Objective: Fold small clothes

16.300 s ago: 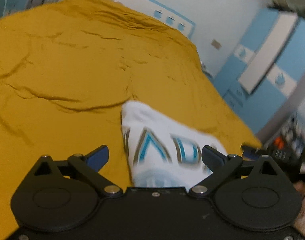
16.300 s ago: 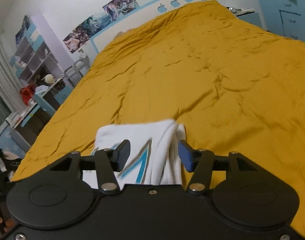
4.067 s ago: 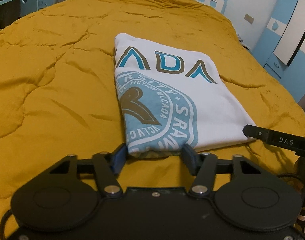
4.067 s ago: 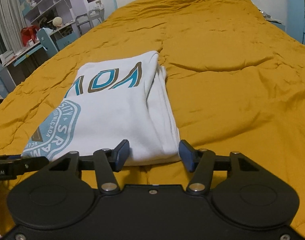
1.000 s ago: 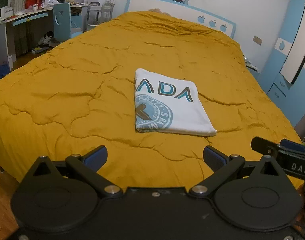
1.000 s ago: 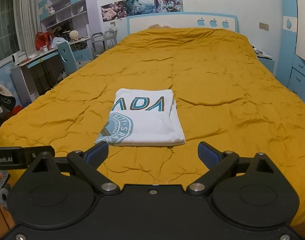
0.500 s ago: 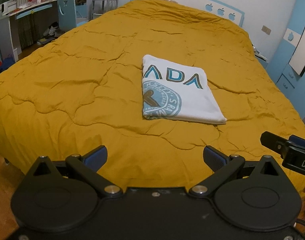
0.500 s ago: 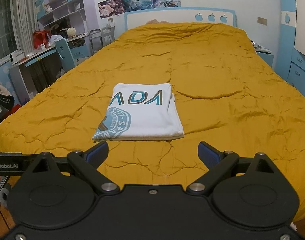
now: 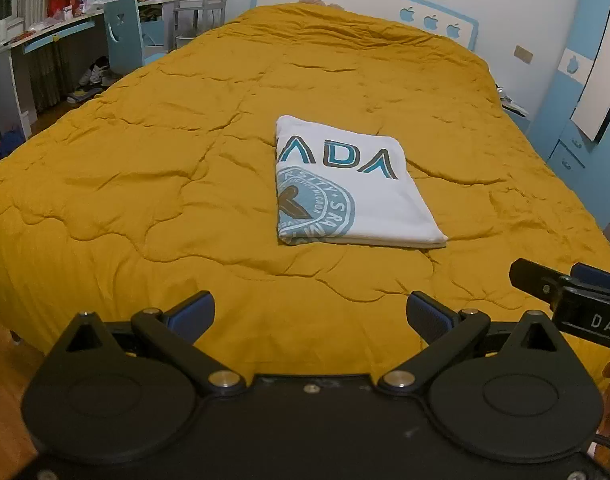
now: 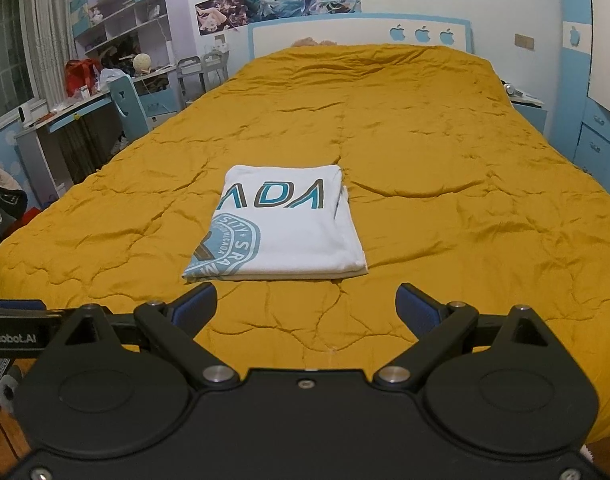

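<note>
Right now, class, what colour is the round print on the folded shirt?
Light blue on the white shirt; clearest in the left wrist view.

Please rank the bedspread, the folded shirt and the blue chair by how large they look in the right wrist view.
1. bedspread
2. folded shirt
3. blue chair, though it stands farther off and is partly hidden, so its true size is unsure.

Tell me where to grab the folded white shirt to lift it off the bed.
Probably the near edge of the folded white shirt, from the foot of the bed: its stacked layers end there in one even line, facing both open tools.
</note>
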Demonstrator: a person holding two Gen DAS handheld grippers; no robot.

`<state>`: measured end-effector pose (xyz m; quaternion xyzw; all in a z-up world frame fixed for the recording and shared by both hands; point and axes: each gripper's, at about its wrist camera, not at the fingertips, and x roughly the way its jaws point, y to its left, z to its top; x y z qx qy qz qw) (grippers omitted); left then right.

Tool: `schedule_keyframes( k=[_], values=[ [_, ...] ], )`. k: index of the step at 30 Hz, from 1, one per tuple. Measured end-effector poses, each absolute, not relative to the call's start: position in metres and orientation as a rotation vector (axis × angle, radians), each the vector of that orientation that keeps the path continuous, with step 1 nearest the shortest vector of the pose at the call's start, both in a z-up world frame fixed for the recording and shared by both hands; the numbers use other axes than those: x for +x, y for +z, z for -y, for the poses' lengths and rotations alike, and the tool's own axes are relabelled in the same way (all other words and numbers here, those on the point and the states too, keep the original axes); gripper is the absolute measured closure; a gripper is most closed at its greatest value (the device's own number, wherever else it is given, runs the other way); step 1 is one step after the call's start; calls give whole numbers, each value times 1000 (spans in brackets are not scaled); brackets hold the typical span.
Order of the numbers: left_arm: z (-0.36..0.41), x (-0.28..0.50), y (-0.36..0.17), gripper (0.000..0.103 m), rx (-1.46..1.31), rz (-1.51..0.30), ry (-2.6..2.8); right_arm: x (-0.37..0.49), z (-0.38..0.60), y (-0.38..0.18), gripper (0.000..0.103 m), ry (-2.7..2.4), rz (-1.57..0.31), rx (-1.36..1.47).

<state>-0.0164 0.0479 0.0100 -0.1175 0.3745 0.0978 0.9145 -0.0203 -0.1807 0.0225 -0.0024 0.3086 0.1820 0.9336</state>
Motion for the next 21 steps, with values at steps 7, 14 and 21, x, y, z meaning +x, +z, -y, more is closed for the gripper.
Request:
schedule_keyframes(
  k=[7, 14, 21],
  values=[
    [-46, -16, 12, 0, -231, -762, 206, -20, 180, 23, 6, 372, -631, -5],
    [-45, -16, 15, 0, -222, -757, 214, -19, 181, 22, 6, 370, -629, -6],
    [-49, -18, 17, 0, -225, -754, 228, -20, 180, 22, 6, 369, -626, -8]
  ],
)
